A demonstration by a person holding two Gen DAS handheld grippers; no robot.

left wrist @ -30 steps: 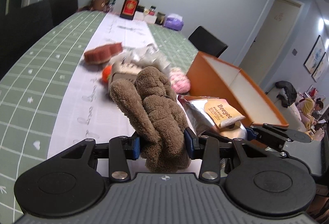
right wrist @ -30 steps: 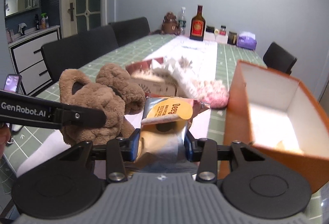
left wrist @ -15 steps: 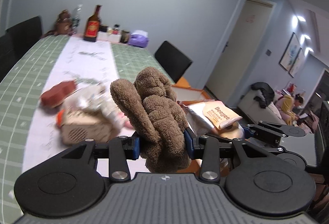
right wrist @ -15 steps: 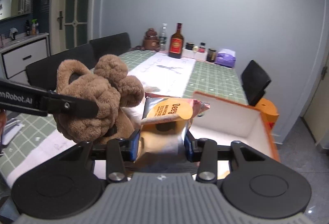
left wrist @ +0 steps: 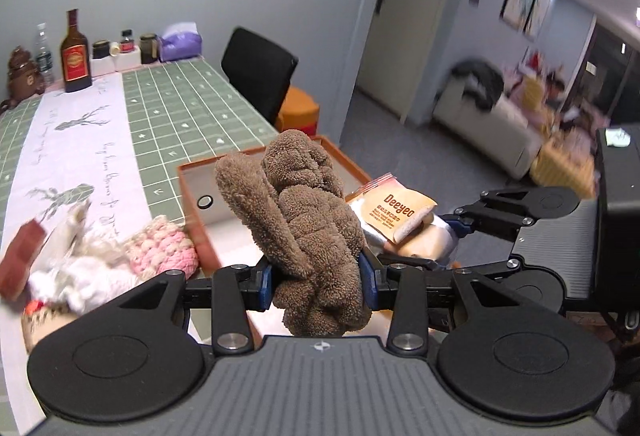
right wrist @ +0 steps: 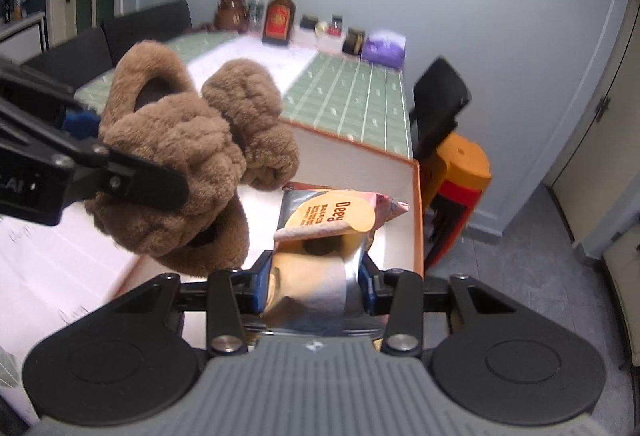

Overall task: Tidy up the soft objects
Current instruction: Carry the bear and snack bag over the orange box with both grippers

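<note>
My left gripper (left wrist: 316, 278) is shut on a brown plush toy (left wrist: 300, 220), held in the air over the near edge of an orange box (left wrist: 192, 204). My right gripper (right wrist: 314, 286) is shut on a silver snack packet with a yellow label (right wrist: 320, 236) and hangs above the white inside of the same orange box (right wrist: 418, 204). In the right wrist view the brown plush toy (right wrist: 180, 156) hangs at the left between the left gripper's black fingers (right wrist: 132, 184). The snack packet (left wrist: 400, 216) shows to the right of the plush in the left wrist view.
A pink crocheted piece (left wrist: 160, 248), white fluffy items (left wrist: 80, 276) and a red-brown block (left wrist: 20, 260) lie on the table runner left of the box. A liquor bottle (left wrist: 75, 54), jars and a purple pack (left wrist: 180, 42) stand at the far end. A black chair (left wrist: 258, 68) is beside the table.
Both grippers have swung to the right and risen, carrying the plush and the packet from over the table's clutter to above the orange box. Both grips are unchanged.
</note>
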